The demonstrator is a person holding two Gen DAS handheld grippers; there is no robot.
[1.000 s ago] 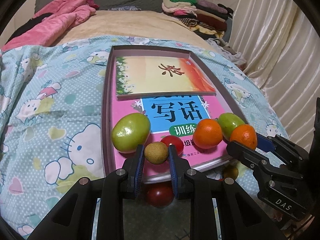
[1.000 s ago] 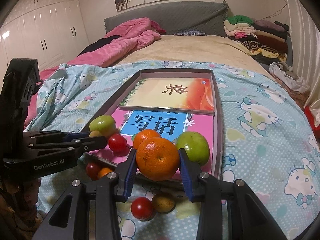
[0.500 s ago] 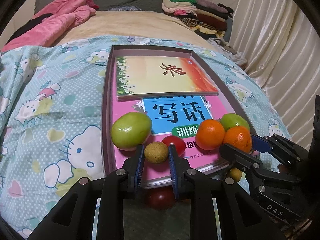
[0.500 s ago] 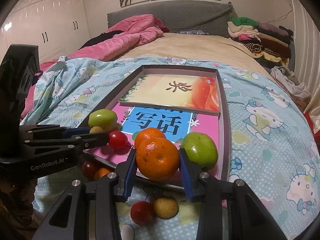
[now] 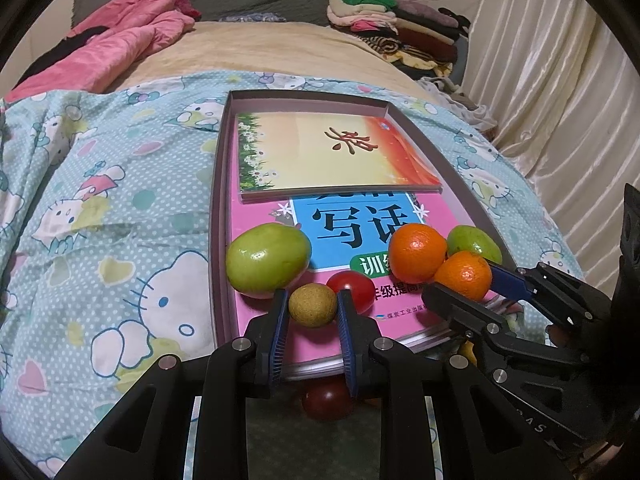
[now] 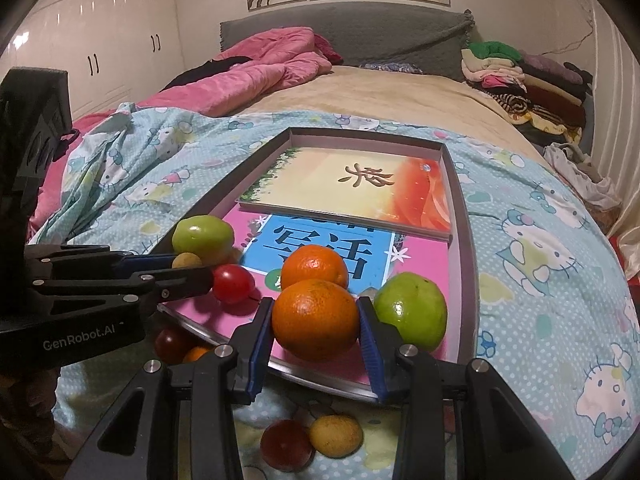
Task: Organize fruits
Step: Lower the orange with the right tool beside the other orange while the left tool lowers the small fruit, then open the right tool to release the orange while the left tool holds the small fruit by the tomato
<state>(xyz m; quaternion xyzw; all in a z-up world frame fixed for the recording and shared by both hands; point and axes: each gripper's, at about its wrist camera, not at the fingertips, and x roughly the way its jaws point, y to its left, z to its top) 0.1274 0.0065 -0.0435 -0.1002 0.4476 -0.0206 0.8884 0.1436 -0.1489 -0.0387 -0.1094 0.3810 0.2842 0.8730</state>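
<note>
In the left wrist view my left gripper (image 5: pixel 313 297) is shut on a small tan round fruit (image 5: pixel 313 307), held over the near end of the pink book (image 5: pixel 264 332). Beside it on the book lie a green fruit (image 5: pixel 268 258) and a red tomato (image 5: pixel 356 288). In the right wrist view my right gripper (image 6: pixel 316 304) is shut on an orange (image 6: pixel 316 320), just in front of a second orange (image 6: pixel 314 266) and left of another green fruit (image 6: pixel 412 312). The books lie in a shallow box (image 6: pixel 466 240) on the bed.
Loose on the blue cartoon-print cover below the box's near edge lie a red fruit (image 6: pixel 286 444), a yellow one (image 6: pixel 336 436), a dark red one (image 6: pixel 174 344) and a small orange one (image 6: pixel 196 354). Pink bedding, folded clothes and a curtain are further off.
The right gripper with its orange has shifted a little left, closer to the second orange and the green fruit. The left gripper and its tan fruit have kept still.
</note>
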